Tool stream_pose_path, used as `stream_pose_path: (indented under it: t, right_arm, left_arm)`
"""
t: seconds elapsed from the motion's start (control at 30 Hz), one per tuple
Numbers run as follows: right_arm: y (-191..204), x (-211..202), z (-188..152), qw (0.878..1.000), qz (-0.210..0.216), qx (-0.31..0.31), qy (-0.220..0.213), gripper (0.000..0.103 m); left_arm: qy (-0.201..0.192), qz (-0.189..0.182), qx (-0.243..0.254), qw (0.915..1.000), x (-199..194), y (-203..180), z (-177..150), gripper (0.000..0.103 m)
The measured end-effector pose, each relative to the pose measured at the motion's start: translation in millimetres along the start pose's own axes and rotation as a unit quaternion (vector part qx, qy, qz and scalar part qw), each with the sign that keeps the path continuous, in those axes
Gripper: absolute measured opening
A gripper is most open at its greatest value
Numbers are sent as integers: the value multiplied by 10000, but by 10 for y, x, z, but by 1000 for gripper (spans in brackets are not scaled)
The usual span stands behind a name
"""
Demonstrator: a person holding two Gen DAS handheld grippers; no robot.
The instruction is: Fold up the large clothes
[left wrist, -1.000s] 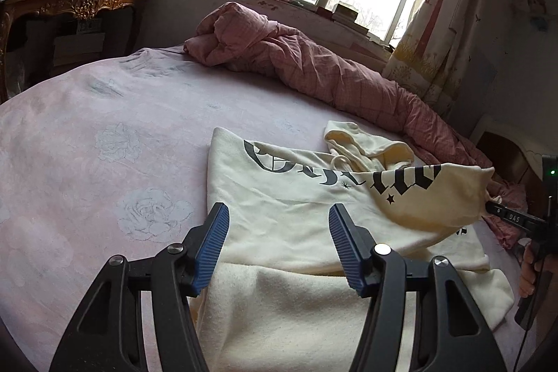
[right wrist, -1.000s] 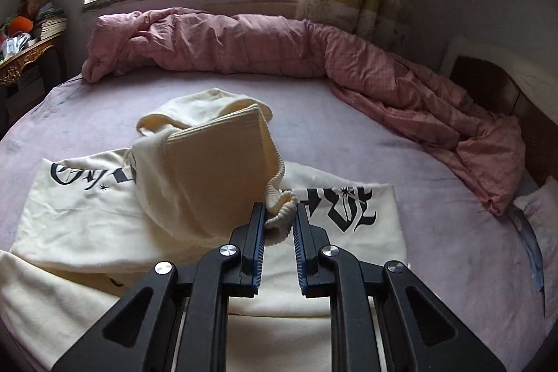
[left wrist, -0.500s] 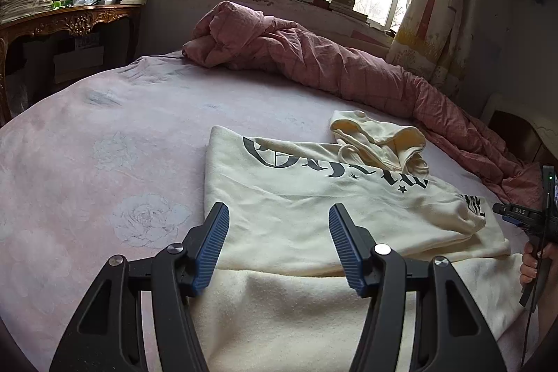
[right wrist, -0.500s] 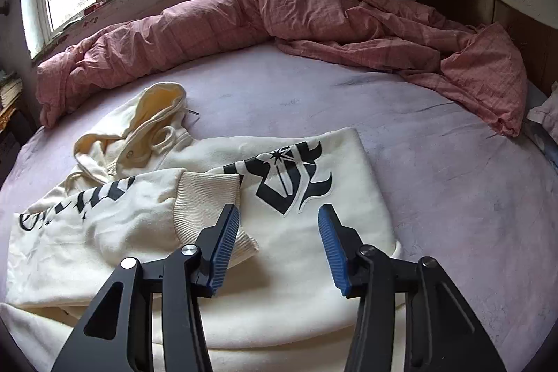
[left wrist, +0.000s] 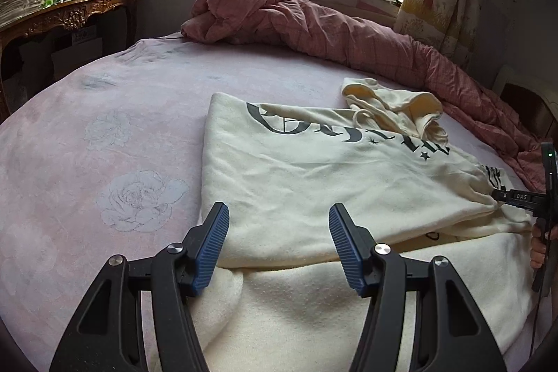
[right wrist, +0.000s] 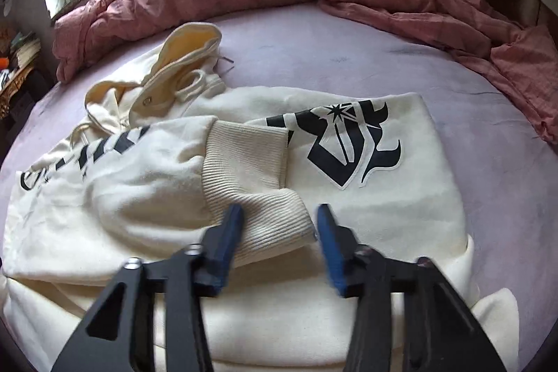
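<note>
Cream hoodie (right wrist: pixel 383 197) lay partly folded on the bed (left wrist: pixel 104 128), sleeve across the chest. Right gripper (right wrist: pixel 279 225) was nearer, jaws closing with the cuff (right wrist: pixel 251 169) between them, pads not pressing. Left gripper (left wrist: pixel 279 243) hung half open, empty, over the hem.

The letters "DAS" stand in white on the black body of the right gripper (left wrist: pixel 516 196), seen from the left wrist. The cream hoodie (left wrist: pixel 331 176) bears large black gothic lettering across its front (ornate and partly folded under, so no word can be read).
</note>
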State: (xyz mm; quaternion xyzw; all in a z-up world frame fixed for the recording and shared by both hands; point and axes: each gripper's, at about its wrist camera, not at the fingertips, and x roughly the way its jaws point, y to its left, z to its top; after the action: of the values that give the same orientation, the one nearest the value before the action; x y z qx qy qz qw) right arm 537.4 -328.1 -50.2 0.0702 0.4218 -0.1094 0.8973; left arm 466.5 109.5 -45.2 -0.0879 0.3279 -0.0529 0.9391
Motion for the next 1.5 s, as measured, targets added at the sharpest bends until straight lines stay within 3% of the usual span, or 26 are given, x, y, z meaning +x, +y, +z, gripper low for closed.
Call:
stream_pose_path:
  t: [0.03, 0.1, 0.33, 0.43, 0.5, 0.57, 0.63, 0.7, 0.77, 0.83, 0.9, 1.0, 1.03, 1.13, 1.2, 1.27, 1.5]
  right_arm:
    - [-9, 39, 3, 9998, -195, -71, 79, 11]
    - [-67, 123, -6, 9993, -240, -79, 279, 10]
    - [-30, 129, -58, 9967, -579, -530, 214, 7]
    - [-45, -69, -59, 9944, -909, -520, -131, 8]
    - [-101, -305, -104, 9948, -818, -418, -440, 8]
    - [-183, -578, -193, 9966, -412, -275, -658, 12]
    - [-286, -856, -322, 9965, -29, -188, -808, 18]
    - [-355, -1113, -461, 9951, 165, -209, -955, 22]
    - [-414, -1358, -609, 9932, 256, -288, -1096, 28]
    - [-471, -1578, -754, 9911, 352, -317, -1244, 49]
    - [-542, -1807, -925, 9877, 446, -250, -1476, 63]
    - [-596, -2030, -1149, 9838, 537, -68, -1709, 93]
    - [-604, -2085, -1219, 9830, 519, -46, -1760, 94]
    - [-582, -2232, -1403, 9806, 423, -69, -1914, 94]
    - [-571, -2313, -1478, 9786, 412, -95, -2015, 95]
    - [-569, -2366, -1507, 9756, 504, -108, -2132, 103]
    - [-562, -2286, -1579, 9771, 570, -163, -2045, 103]
  left_arm:
    - [-14, -20, -13, 10000, -8, 7, -2, 58]
    - [-20, -19, -48, 10000, -12, 28, -7, 58]
    - [44, -3, -44, 10000, 9, 36, -12, 58]
    - [27, 52, 16, 10000, -26, 15, 2, 58]
    - [-145, 277, 266, 9992, -140, -68, 31, 58]
    - [-440, 256, 429, 9978, -325, -158, 68, 58]
    - [-608, -110, 271, 9977, -534, -199, 116, 58]
    - [-756, -355, 255, 9962, -730, -265, 149, 58]
    - [-1005, -363, 500, 9930, -970, -399, 167, 60]
    - [-1232, -365, 719, 9891, -1196, -535, 169, 63]
    - [-1405, -487, 708, 9863, -1361, -628, 162, 73]
    - [-1753, -654, 614, 9804, -1561, -762, 115, 96]
    - [-1880, -646, 646, 9779, -1615, -812, 90, 103]
    - [-2101, -601, 834, 9723, -1713, -930, 6, 103]
    - [-2041, -577, 975, 9724, -1696, -995, -32, 103]
    - [-2037, -527, 987, 9726, -1666, -1017, -98, 103]
    - [-1873, -649, 933, 9757, -1661, -1052, -287, 103]
